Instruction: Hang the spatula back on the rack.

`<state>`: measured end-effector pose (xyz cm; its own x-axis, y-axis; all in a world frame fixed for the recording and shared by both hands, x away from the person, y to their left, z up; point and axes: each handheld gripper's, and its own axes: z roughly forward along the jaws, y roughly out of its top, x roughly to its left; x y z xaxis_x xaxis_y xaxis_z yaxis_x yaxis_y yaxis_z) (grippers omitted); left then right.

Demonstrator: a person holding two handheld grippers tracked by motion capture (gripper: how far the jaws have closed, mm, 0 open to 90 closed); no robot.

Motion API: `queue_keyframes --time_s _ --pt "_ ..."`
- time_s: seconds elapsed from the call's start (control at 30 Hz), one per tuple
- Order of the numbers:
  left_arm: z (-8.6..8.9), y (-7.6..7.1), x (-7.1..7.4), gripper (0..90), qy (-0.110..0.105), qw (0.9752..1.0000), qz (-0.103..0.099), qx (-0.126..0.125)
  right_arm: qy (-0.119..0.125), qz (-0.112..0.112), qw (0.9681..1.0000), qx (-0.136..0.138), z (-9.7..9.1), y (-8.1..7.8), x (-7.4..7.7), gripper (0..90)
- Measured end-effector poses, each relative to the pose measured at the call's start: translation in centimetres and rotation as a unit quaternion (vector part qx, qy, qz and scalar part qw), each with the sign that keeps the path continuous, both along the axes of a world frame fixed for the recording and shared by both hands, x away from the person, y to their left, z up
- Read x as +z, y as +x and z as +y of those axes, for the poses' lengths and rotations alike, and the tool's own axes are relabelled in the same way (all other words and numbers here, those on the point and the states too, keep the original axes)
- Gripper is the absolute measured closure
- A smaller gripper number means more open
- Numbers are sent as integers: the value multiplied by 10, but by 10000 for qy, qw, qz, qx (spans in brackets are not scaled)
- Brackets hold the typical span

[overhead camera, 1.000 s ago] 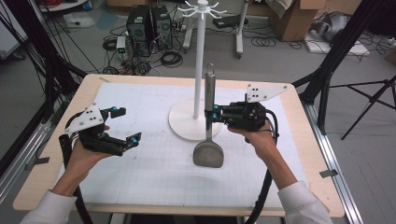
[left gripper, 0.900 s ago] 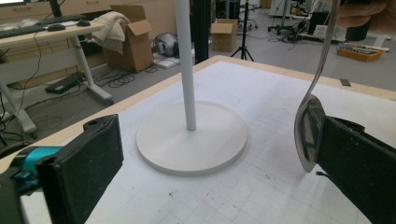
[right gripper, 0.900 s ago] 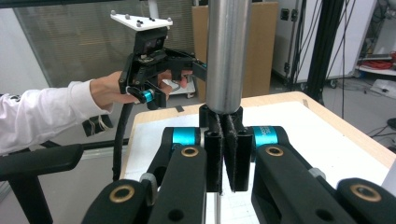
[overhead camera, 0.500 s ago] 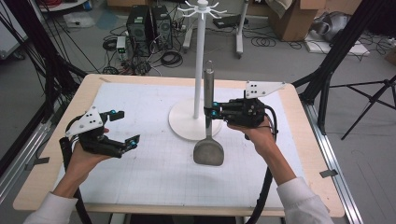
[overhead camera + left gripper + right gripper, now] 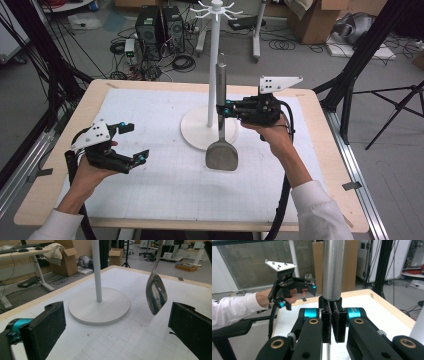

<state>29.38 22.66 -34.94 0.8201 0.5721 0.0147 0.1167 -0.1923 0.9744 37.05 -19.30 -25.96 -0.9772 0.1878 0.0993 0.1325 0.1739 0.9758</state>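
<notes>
While the right gripper point(image 5: 223, 111) sits clenched on the metal spatula point(image 5: 221, 145), I note in the right gripper view that its two black jaws are pressed together on the thin neck just below the round steel handle, which rises straight up out of the grip. In the high view the spatula stands upright, handle up and blade down, the flat grey blade low over the white gridded mat point(image 5: 150, 190) just near of the stand's base; I cannot tell whether the blade edge touches the mat. The right hand point(image 5: 272, 135) comes in from the right side of the table and holds the gripper level, pointing left. Just far and left of the spatula stands the white hook stand point(image 5: 214, 60), its round base resting on the mat and its post close beside the spatula handle, with small hooks ringing the top. My left gripper point(image 5: 131, 142) is released: both jaws stand wide apart with nothing between them, held over the near left part of the mat, well apart from the spatula and the stand. In the left gripper view the spatula blade point(image 5: 156, 293) hangs tilted ahead and to the right, shiny and concave, with the stand's base point(image 5: 99, 305) and post to its left. The mat covers most of the wooden table point(image 5: 65, 200).
</notes>
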Motion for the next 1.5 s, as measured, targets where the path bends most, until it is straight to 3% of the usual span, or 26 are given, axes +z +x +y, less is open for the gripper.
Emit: queue_keyframes --time_s 0.6,1.0,1.5 --pt "13 6 -25 17 -53 9998 69 187 -50 51 9999 -91 5 26 17 878" --pt "15 6 -28 17 -120 9997 28 219 -53 13 9998 -165 12 43 33 878" --pt "18 6 -27 17 -156 9996 26 225 -9 164 9996 -248 13 59 37 877"
